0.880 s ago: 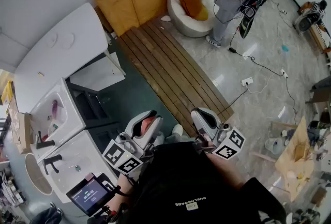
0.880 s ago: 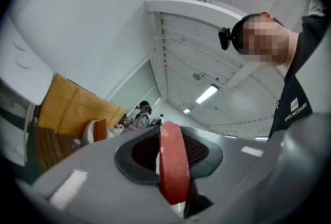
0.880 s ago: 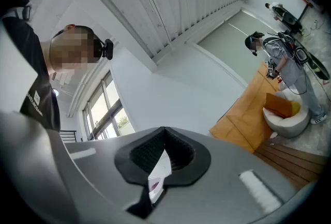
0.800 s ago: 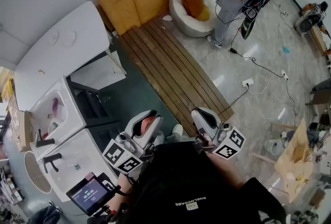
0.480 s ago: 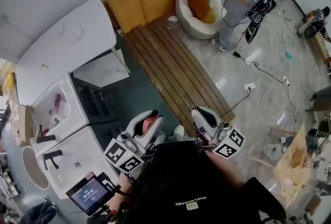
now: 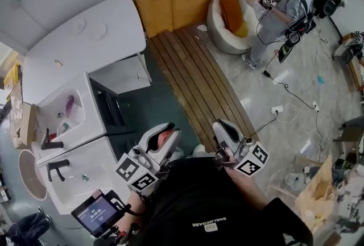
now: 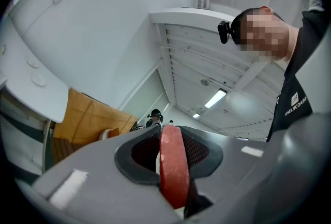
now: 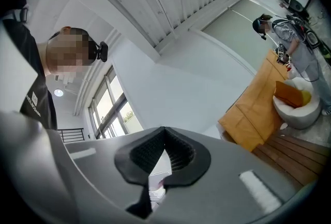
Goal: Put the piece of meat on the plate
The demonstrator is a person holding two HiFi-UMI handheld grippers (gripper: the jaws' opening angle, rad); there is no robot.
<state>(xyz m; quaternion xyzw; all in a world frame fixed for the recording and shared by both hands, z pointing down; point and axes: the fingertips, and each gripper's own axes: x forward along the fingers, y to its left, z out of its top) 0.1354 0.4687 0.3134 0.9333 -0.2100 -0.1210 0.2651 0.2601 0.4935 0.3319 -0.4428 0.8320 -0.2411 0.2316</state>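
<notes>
A flat pinkish-red piece of meat (image 7: pixel 173 171) stands on edge between the jaws of my left gripper (image 7: pixel 166 134), which is shut on it. The head view shows the same meat (image 6: pixel 164 137) inside the left gripper (image 6: pixel 165 129), held close in front of my body over the dark floor. My right gripper (image 6: pixel 223 127) is beside it at the same height. In the right gripper view, the right gripper (image 8: pixel 163 134) has its pads meeting at the tips with nothing between them. I cannot make out a plate in any view.
A white play-kitchen counter (image 6: pixel 85 40) with a sink (image 6: pixel 61 115) and black taps stands at the left. Wooden slats (image 6: pixel 199 86) run ahead towards a white beanbag chair (image 6: pixel 233 20). Another person (image 6: pixel 281 6) stands beyond it. A small screen (image 6: pixel 95 215) hangs at my lower left.
The head view has swung, so the counter, slats and beanbag sit further right and lower in the picture. Both grippers stay in place before my body, and the left still holds the meat.
</notes>
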